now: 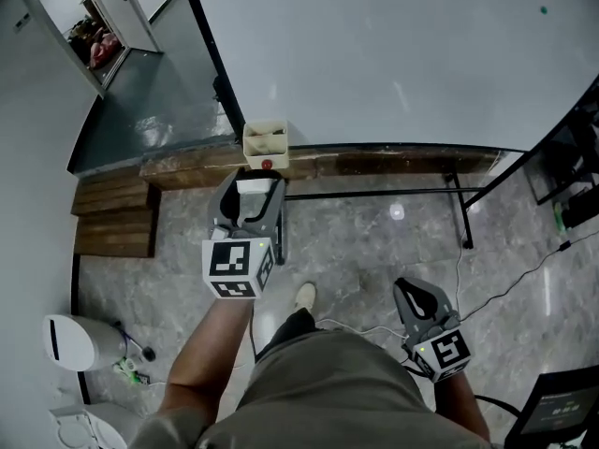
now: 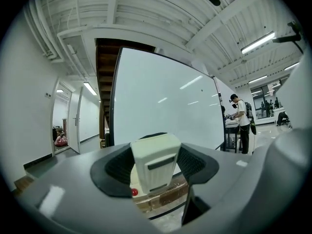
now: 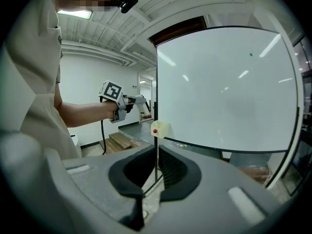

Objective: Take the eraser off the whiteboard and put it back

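The whiteboard (image 1: 393,54) fills the upper right of the head view. A cream holder box (image 1: 265,141) with a red dot hangs at its lower left corner. My left gripper (image 1: 251,195) is level just in front of that box, shut on the white eraser (image 1: 253,188). In the left gripper view the eraser (image 2: 156,165) sits upright between the black pads, with the holder box (image 2: 140,199) close behind and the whiteboard (image 2: 161,101) beyond. My right gripper (image 1: 404,286) hangs low at the right, shut and empty; its own view shows the holder box (image 3: 160,129) and my left gripper (image 3: 139,104).
Wooden steps (image 1: 117,218) lie left of the board, beside a doorway (image 1: 94,36). The board's black stand leg (image 1: 463,218) and cables (image 1: 505,288) cross the grey floor at the right. A white bin (image 1: 75,340) stands at lower left. A person (image 2: 241,121) works far off.
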Available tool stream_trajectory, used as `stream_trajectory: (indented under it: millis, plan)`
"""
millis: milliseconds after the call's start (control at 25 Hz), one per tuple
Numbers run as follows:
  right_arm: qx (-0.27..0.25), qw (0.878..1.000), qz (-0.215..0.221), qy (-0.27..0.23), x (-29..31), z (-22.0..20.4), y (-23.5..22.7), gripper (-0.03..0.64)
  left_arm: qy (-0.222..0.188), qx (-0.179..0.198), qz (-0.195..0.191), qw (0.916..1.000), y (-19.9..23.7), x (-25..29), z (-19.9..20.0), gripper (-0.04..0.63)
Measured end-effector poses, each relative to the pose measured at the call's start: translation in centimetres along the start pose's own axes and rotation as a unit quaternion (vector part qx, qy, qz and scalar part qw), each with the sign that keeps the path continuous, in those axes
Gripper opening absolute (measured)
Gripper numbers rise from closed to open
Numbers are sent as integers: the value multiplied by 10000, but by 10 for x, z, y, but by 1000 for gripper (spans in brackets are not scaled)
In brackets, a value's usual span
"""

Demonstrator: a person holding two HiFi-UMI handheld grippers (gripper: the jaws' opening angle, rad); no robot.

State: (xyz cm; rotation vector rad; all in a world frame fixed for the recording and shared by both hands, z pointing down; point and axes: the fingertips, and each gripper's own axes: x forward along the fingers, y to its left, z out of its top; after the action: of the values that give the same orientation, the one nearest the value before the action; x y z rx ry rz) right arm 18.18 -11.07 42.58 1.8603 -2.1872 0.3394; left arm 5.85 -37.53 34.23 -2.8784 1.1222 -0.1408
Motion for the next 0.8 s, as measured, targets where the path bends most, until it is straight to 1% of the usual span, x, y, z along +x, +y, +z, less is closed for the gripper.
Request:
stream_trajectory:
  millis: [80,200,400,560,800]
  plan:
    - [12,9999,-130,8,5,1,-7,11,74,42,8,10000,9,22,-7,275]
    - [191,9992,-356,72,10,6,-14,11,185,85,-10,9998,21,54,-19,275]
    - [219,9976,-645,132,23,8,-29,11,365,141,-24,9992,39,101,-44,275]
    - [389,9954,-850,213,30,12,-32,11,548,141,-62,9984,48,131,-67,275]
    - [463,9923,-1106,307,42,15,-38,11,753,195,-27,9970,60,165,-98,275]
